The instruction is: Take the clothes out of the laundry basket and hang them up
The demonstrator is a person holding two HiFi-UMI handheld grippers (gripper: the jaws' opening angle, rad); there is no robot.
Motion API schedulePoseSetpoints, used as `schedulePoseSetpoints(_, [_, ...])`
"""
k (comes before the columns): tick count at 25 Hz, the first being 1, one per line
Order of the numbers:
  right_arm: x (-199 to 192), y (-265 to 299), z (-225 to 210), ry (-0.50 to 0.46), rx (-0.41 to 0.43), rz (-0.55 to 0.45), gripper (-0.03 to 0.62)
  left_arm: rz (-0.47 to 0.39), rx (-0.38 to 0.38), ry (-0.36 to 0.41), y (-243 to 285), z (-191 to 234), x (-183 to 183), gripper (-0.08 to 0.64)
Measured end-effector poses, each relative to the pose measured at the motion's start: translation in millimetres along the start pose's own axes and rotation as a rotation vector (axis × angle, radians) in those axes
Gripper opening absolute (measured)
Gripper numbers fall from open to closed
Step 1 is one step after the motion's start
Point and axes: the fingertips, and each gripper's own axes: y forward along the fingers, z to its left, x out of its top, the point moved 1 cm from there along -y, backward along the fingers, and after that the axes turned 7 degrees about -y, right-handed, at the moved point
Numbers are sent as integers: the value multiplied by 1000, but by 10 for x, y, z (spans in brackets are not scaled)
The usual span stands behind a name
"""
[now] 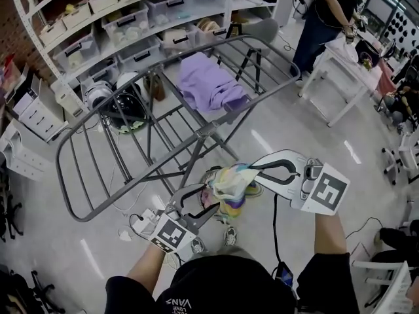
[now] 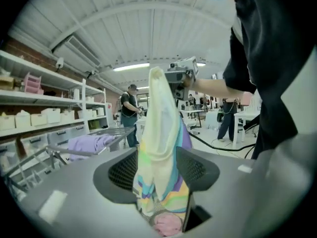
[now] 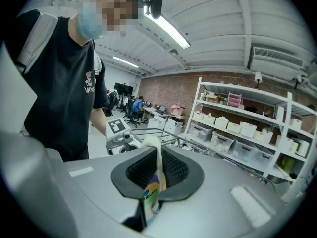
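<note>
The room is a workshop with a pale glossy floor [image 1: 308, 142], a brick wall at the back and ceiling strip lights. White shelving [image 1: 131, 18] along the wall is loaded with clear and white storage bins. In the middle of the floor stands a grey metal folding drying rack [image 1: 208, 131] with both wings spread. To the right of it is a white bench [image 1: 340, 77], and a person in dark clothes [image 1: 327, 12] stands at it. A lilac knitted garment [image 1: 209, 84] lies draped over the far wing of the rack.

The two tongs are held up in front of the wearer, on the near side of the rack. Between them stretches a small pastel cloth with yellow, mint, blue and purple stripes [image 1: 232, 182], clear of the floor and not on the rack. The right tongs [image 1: 252, 172] are clenched on one edge of this cloth, a thin fold of it pinched flat between the dark ribbed pads. A printed patch near the grip reads "HELLO". The left tongs [image 1: 208, 198] sit lower and are released. Their jaws stand wide apart with the cloth's lower end hanging loosely in the gap. A pink bunched bit shows at the base.
</note>
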Motion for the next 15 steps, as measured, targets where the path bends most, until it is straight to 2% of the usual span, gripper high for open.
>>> schedulePoseSetpoints(3, [50, -40, 28, -19, -2, 14, 23, 36, -44, -61, 79, -61, -174, 256])
schedulePoseSetpoints(7, [81, -66, 56, -20, -12, 26, 23, 73, -116, -61, 217, -376, -294, 258])
schedulePoseSetpoints(10, [86, -84, 38, -11, -34, 28, 23, 56, -45, -41, 204, -414, -280, 230])
schedulePoseSetpoints(12, [71, -111, -6, -1, -54, 31, 23, 42, 28, -52, 127, -328, -259, 95])
schedulePoseSetpoints(15, [20, -146, -55, 5, -62, 27, 23, 29, 104, -48, -15, -214, -209, 49])
